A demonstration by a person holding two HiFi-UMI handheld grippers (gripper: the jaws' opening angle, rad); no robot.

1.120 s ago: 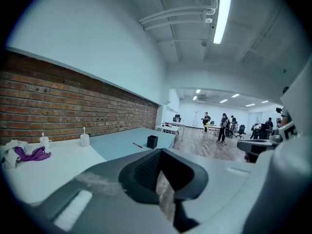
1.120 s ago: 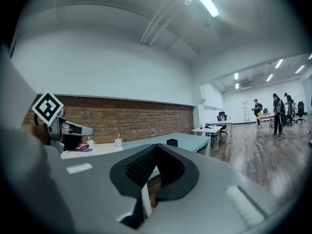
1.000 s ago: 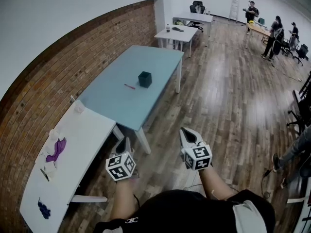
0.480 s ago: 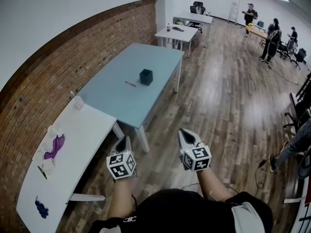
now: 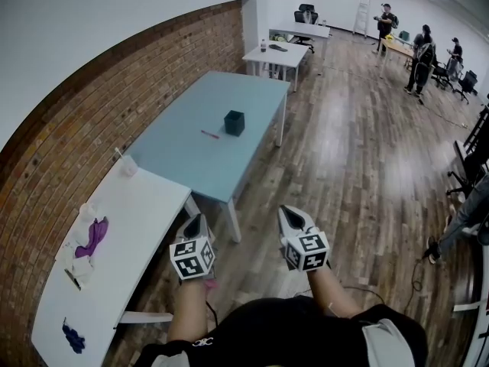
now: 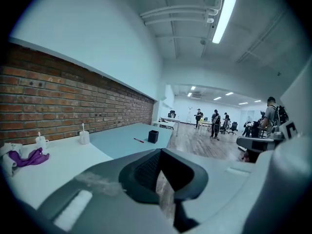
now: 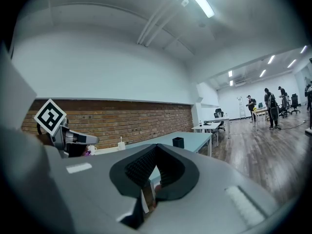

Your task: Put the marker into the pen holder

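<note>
Overhead, marker (image 5: 209, 134) lies near pen holder (image 5: 234, 122), unseen from right tool (image 5: 294, 219); it and left tool (image 5: 195, 223) are closed, empty.

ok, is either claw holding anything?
Nothing held. The left claw and right claw are both shut and empty; the marker lies on the blue table near the pen holder.
</note>
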